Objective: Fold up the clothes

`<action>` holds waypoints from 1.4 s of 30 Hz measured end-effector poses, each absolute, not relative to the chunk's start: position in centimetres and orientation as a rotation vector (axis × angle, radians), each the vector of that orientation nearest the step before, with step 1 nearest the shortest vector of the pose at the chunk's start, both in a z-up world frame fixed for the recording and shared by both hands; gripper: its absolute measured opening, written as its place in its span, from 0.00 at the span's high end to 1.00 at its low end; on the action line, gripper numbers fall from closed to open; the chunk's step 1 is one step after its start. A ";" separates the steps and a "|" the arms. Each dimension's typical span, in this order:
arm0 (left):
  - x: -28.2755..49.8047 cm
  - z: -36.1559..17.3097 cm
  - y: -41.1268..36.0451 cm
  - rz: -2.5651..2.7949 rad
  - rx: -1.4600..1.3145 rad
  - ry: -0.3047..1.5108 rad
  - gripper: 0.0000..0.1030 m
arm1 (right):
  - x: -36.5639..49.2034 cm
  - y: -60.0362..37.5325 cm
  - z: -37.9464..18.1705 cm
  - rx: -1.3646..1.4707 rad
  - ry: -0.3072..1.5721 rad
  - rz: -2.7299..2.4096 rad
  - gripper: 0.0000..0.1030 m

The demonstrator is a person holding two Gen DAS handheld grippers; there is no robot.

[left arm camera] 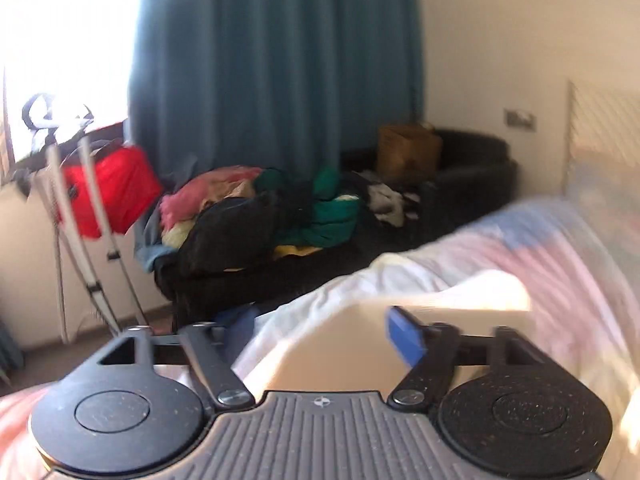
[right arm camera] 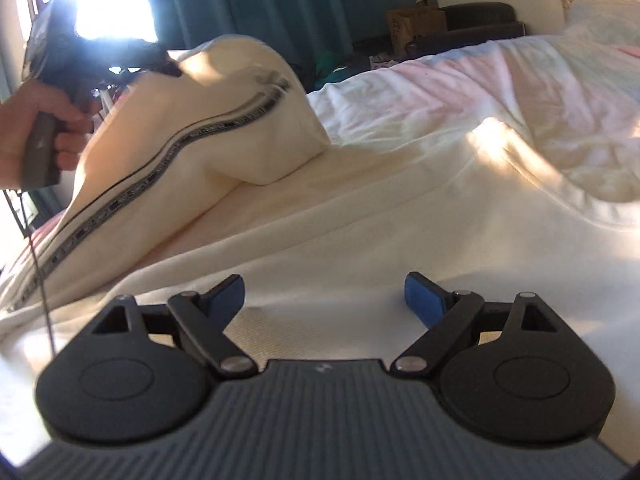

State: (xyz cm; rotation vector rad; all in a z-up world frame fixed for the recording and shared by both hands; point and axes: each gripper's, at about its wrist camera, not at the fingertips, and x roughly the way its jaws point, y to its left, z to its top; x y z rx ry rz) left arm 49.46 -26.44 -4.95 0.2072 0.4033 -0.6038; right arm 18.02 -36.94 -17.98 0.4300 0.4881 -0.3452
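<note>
A: Well, we see one cream garment (right arm camera: 320,208) with a dark printed stripe, spread on the bed (right arm camera: 500,80).
B: Two grippers. Our right gripper (right arm camera: 324,296) hovers over it, fingers wide apart, empty.
A: Our left gripper (right arm camera: 160,65) lifts a sleeve. In its own view, cloth hides one finger; we cannot tell its gap.

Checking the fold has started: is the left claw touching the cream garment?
Touching. The right wrist view shows the left claw pinching the cream garment and lifting a fold of it off the bed.
</note>
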 end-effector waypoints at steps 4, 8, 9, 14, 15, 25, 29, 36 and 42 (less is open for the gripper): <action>45.7 -3.0 -22.8 -0.550 0.156 0.374 0.22 | 18.5 -36.8 -18.3 0.415 0.487 -0.339 0.13; 39.5 -0.6 -17.7 -0.500 0.089 0.363 0.21 | 18.7 -36.7 -18.3 0.409 0.485 -0.327 0.13; 38.0 0.0 -16.5 -0.487 0.072 0.360 0.20 | 18.6 -36.7 -18.2 0.412 0.483 -0.326 0.13; 26.7 0.7 -8.9 -0.409 0.004 0.378 0.18 | 18.2 -36.5 -17.7 0.414 0.468 -0.306 0.14; 24.4 0.6 -7.4 -0.391 -0.011 0.382 0.17 | 18.0 -36.3 -17.5 0.410 0.464 -0.294 0.14; 10.4 -1.9 -1.3 -0.257 -0.002 0.407 0.17 | 14.1 -35.0 -14.7 0.439 0.433 -0.165 0.15; 8.2 -2.3 -0.2 -0.245 -0.067 0.412 0.15 | 12.9 -34.3 -13.6 0.445 0.442 -0.126 0.21; 8.7 -5.8 0.4 -0.197 -0.184 0.409 0.08 | 15.0 -34.3 -13.3 0.525 0.495 -0.079 0.21; 11.1 -8.4 1.3 -0.171 -0.300 0.489 0.08 | 22.4 -38.4 -15.4 0.660 0.515 -0.166 0.21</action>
